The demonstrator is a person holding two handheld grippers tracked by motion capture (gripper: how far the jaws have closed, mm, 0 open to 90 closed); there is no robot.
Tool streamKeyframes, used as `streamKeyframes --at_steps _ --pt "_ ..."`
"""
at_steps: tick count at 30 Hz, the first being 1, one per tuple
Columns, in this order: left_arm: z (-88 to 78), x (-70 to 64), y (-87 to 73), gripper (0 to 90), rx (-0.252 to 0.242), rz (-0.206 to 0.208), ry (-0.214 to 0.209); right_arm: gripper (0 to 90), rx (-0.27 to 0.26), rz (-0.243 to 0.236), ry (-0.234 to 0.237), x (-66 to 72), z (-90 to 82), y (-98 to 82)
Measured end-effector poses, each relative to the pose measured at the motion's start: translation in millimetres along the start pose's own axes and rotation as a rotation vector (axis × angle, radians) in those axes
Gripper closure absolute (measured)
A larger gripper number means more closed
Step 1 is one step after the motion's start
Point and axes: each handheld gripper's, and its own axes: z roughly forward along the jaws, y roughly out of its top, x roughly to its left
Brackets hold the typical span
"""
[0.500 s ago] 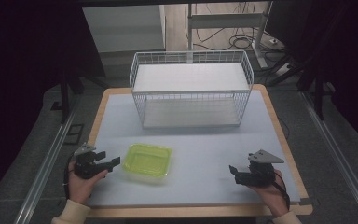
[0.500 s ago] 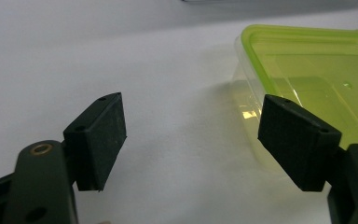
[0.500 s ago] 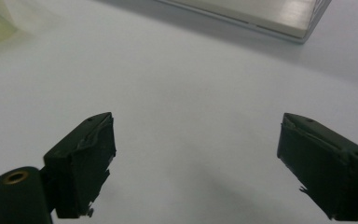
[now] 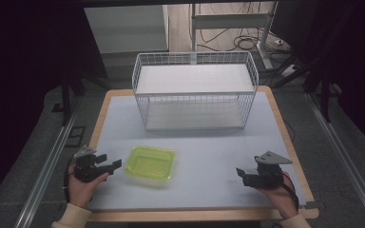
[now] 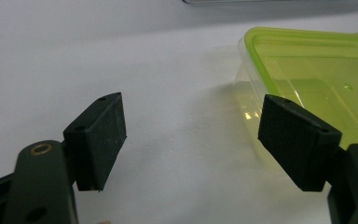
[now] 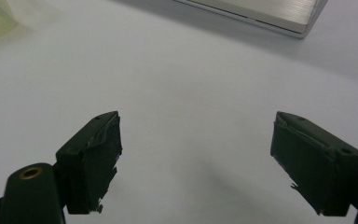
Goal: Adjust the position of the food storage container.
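Note:
A translucent lime-green plastic container [image 4: 151,164] lies lid side up on the white table top, front left of centre. My left gripper [image 4: 110,165] rests just left of it, held in a hand, its jaws open and pointing at the container's near side. In the left gripper view the container [image 5: 317,70] lies ahead on the right, beyond the open gripper [image 5: 193,116], whose right jaw overlaps the container's near corner. My right gripper [image 4: 241,174] sits at the front right, open, jaws pointing left over bare table. Nothing lies between the jaws of this gripper [image 6: 196,126].
A white wire basket [image 4: 195,95] with a solid floor stands at the back centre of the table [image 4: 209,147]. Its base edge [image 6: 261,11] shows at the top of the right gripper view. Wooden edging frames the table; metal rails run along both sides.

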Motion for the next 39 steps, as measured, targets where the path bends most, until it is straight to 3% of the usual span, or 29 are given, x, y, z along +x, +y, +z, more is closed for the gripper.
streamKeyframes --at_steps 8,11,13,17,20,28,39 --pt "-4.5 2.6 2.5 26.2 -0.007 0.008 0.019 17.9 0.0 -0.004 0.008 -0.6 0.1 0.2" --pt "-8.2 6.1 5.5 39.5 -0.011 -0.003 0.013 17.9 0.001 -0.005 0.008 -0.9 0.2 0.4" --pt "-11.9 8.4 7.6 50.5 -0.015 -0.003 -0.012 17.9 0.0 -0.009 0.005 -0.4 -0.3 0.3" --pt "-16.1 7.1 11.3 80.6 0.009 0.019 -0.03 17.9 -0.001 -0.012 0.001 0.2 -2.2 -0.1" --pt "-15.6 6.1 12.7 90.0 0.028 0.039 -0.039 17.9 -0.005 -0.011 -0.004 0.6 -3.2 0.3" --pt "4.6 3.5 15.3 90.0 0.107 0.08 -0.071 17.9 -0.001 -0.018 -0.002 6.1 -5.4 -2.7" --pt "14.7 -0.5 14.1 90.0 0.153 0.1 -0.097 17.9 0.001 -0.024 -0.005 11.9 -3.0 -2.3"
